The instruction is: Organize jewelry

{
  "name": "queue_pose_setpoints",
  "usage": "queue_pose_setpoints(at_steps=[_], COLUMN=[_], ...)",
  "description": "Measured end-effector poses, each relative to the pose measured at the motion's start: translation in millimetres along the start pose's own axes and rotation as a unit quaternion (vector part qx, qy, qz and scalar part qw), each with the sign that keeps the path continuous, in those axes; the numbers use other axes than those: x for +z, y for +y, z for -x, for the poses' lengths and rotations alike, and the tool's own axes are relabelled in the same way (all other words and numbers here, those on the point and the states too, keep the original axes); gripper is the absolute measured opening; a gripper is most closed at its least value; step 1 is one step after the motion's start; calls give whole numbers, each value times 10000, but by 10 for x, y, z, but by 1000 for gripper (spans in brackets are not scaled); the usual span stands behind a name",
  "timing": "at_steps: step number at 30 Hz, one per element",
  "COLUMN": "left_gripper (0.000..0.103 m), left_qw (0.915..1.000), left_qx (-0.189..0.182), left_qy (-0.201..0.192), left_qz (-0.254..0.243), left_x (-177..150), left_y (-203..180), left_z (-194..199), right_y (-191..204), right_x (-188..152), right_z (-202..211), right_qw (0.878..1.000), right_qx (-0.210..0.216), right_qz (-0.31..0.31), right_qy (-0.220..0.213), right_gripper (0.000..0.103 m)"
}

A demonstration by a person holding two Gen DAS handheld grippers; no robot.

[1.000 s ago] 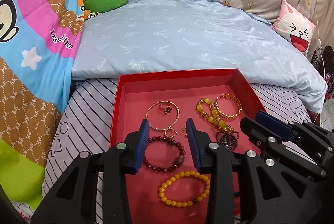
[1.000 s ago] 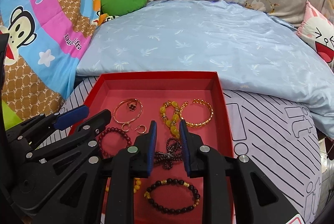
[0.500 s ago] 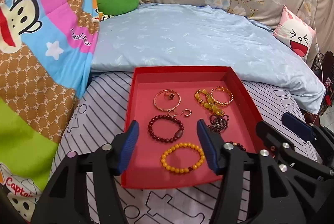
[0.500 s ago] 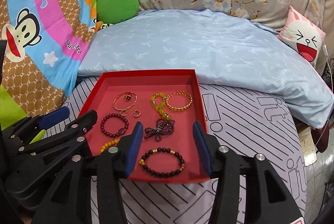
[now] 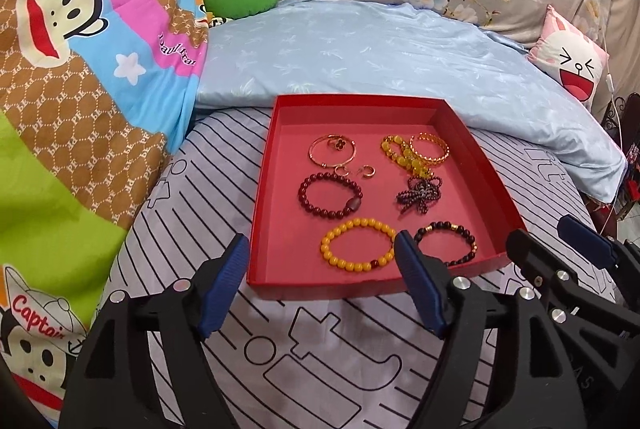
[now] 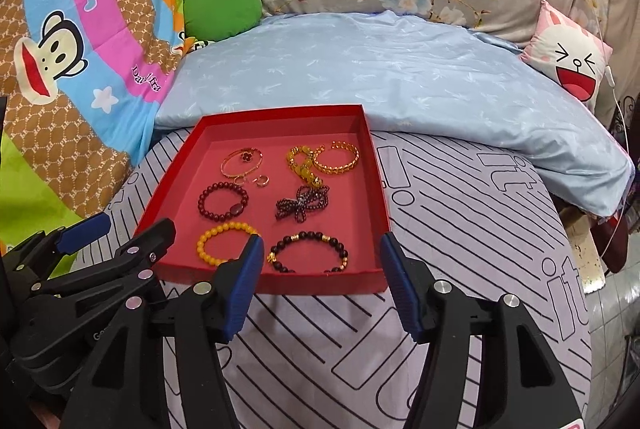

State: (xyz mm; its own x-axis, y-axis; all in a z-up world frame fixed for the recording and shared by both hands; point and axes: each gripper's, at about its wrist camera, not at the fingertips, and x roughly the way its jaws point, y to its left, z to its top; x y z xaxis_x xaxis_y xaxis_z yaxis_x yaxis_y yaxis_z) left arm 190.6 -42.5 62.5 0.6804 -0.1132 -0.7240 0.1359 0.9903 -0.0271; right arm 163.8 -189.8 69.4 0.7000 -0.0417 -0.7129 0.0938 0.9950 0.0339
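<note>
Both my jaws are wide open w/ nothing held, hovering before the red tray (image 5: 476, 153) on the bed. Jewelry lies inside, e.g. the yellow bracelet (image 5: 357, 246). Sorting looks nearly done; next I should check the spacing.

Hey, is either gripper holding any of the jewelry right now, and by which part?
Nothing is held. The left gripper and right gripper are both open, short of the red cardboard tray.
</note>
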Motion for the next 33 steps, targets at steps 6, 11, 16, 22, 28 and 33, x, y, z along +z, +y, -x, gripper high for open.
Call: queue_pose_setpoints(at_steps=[6,11,16,22,28,33], left_gripper=[78,84,88,89,90,91], left_qw=[9999,9998,9997,9996,9996,9994], left_qx=[134,162,191,196,198,220], left_qy=[58,94,146,180,182,189], left_qz=[19,91,90,65,85,170], left_x=[-123,-225,-311,-401,-453,-486], left_y=[11,52,70,74,84,110], left_z=[26,43,47,68,87,101], right_y=[11,-10,-43,-101,-112,-113], right_x=[-110,-187,-265,-347,-407,-460], right_z=[40,66,69,79,88,115], right_qw=[9999,9997,9995,9995,9995,9995], right_qx=[-133,-231,-309,-302,-263,-279], right_qz=[69,92,96,-35,-57,-58], right_qy=[-3,5,42,128,167,124], right_gripper=[62,69,78,84,86,97])
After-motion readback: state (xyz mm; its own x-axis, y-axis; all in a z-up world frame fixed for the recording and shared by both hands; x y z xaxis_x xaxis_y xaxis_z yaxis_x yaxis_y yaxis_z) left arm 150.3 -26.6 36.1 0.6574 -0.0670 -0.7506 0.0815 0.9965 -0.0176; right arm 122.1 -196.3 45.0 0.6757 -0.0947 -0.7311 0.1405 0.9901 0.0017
